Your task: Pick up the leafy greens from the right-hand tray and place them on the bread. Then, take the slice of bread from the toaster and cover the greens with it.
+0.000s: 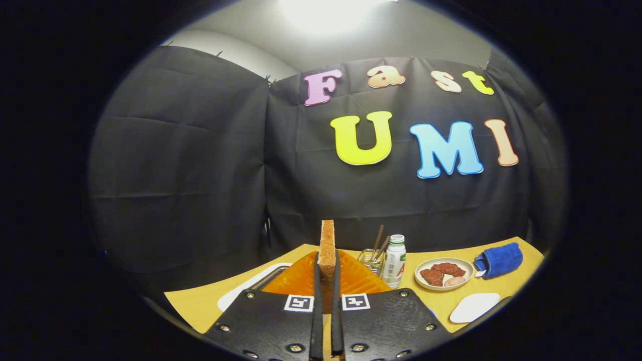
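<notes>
Gripper view | gripper fingers closed narrow on slice of bread, held upright on edge above orange toaster | bread looks light, stiff, crumbly; grip gently at lower edge

Bottle, blue cloth (rolled), meat plate
</notes>
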Motion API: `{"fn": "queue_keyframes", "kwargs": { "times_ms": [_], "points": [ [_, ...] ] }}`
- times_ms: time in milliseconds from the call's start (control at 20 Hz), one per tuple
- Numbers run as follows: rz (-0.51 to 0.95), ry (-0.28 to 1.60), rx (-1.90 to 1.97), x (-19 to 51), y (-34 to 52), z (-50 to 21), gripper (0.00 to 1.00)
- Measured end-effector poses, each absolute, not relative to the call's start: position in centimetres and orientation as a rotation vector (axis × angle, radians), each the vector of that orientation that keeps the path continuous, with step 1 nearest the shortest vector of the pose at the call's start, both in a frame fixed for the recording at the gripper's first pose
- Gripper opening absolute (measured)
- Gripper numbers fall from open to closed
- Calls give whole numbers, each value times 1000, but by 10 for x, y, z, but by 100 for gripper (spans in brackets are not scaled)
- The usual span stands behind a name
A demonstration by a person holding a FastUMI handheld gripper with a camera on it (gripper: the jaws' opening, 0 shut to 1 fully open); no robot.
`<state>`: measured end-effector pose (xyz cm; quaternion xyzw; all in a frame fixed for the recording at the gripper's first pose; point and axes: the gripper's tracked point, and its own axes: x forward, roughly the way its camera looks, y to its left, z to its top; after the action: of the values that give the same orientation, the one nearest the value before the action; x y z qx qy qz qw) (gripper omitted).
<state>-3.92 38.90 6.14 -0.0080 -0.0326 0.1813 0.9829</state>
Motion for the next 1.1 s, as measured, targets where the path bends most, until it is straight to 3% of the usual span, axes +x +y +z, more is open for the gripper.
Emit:
{"fn": "queue_keyframes", "kwargs": {
  "times_ms": [550, 1100],
  "points": [
    [273, 74, -19, -23, 324, -14, 6],
    [309, 149, -14, -22, 337, -57, 6]
  ]
}}
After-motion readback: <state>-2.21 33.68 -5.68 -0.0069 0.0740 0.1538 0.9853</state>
